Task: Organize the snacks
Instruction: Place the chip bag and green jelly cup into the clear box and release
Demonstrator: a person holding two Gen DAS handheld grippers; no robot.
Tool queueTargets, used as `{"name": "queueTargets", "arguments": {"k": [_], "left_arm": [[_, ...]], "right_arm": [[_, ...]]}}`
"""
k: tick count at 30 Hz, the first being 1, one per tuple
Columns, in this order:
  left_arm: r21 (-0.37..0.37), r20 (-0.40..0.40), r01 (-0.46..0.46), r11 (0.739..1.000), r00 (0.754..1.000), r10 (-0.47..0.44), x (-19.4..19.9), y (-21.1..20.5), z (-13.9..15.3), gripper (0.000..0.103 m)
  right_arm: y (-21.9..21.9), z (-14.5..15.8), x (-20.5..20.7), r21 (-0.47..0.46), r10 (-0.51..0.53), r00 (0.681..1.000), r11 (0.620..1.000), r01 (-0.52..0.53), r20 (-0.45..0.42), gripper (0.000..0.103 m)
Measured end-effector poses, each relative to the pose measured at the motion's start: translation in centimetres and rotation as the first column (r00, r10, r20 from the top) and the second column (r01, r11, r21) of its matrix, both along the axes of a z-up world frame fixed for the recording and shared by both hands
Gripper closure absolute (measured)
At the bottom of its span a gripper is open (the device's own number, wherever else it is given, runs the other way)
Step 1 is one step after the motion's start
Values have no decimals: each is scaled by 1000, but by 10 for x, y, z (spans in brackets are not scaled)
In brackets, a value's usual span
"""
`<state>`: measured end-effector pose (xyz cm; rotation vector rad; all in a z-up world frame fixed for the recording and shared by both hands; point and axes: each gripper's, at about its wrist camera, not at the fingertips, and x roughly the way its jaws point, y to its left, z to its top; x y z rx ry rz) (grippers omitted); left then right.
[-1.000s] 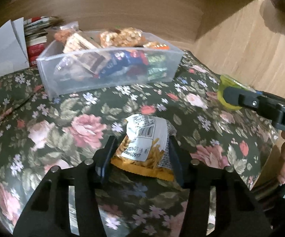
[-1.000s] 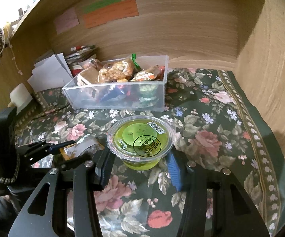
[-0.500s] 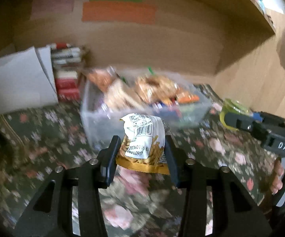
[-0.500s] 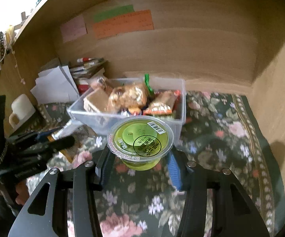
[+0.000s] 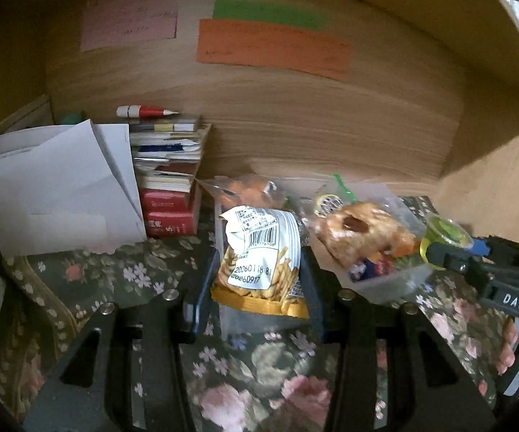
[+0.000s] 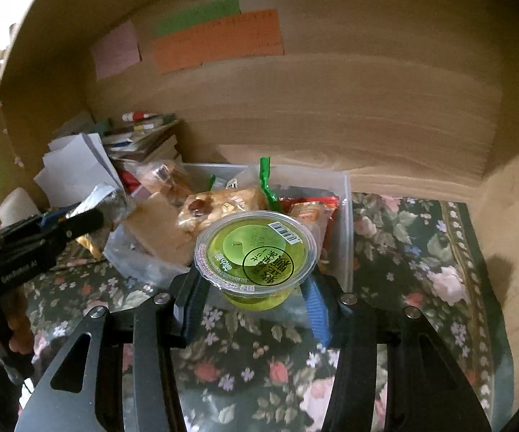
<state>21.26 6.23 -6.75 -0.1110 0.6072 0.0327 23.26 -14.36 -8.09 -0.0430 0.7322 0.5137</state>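
snack packet (image 5: 259,259), white label, yellow base

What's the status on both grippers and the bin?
Left gripper shut on fries packet, right gripper shut on green jelly cup. Both held at near side of clear snack bin. Bin already heaped; little free room.

Dim, soft-blurred; dark fisheye corners

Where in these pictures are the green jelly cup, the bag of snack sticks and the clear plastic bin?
green jelly cup (image 6: 256,250): right wrist view, on its film lid.
bag of snack sticks (image 5: 261,255): left wrist view, on its white label.
clear plastic bin (image 6: 344,237): right wrist view, on its right side wall.
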Motion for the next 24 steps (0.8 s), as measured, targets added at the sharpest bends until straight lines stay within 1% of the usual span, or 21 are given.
{"name": "queueTargets", "arguments": {"k": [6,8,14,15,16,17,18,19,20,21,23,24], "left_arm": [[16,1,-26,1000,1000,26,21,5,-3,59],[31,5,-32,999,999,32,26,4,-3,59],[79,20,-31,996,999,30,29,-2,-7,57],[79,13,-25,997,1000,24,28,-2,-8,56],[77,8,-20,997,1000,20,28,-1,-9,53],[73,0,-11,997,1000,12,27,-1,-11,46],[72,-6,-3,997,1000,3,25,-1,-13,43],[76,-10,3,997,1000,-3,24,-2,-14,37],[53,3,27,998,1000,-28,23,-3,-16,35],[60,-1,34,998,999,-34,21,-4,-18,34],[69,-1,47,997,999,-47,17,-8,-19,32],[74,0,48,996,999,-48,15,-9,-20,31]], "right_arm": [[9,-13,19,-44,4,1000,999,-5,-21,59],[10,-16,23,-46,4,1000,999,-5,-31,59],[13,-26,30,-79,4,999,997,-8,-52,59],[13,-26,30,-79,6,999,997,-11,-53,59],[13,-26,31,-79,6,998,997,-11,-56,58],[12,-26,31,-77,3,998,997,-7,-62,58],[11,-26,31,-77,1,998,997,-6,-67,57],[10,-26,31,-75,-3,998,997,-3,-70,54],[9,-25,31,-75,-8,997,997,2,-71,48],[8,-25,32,-72,-9,997,997,4,-71,45],[6,-24,29,-70,-18,998,997,13,-66,35],[5,-23,28,-72,-20,998,997,16,-59,33]]}}
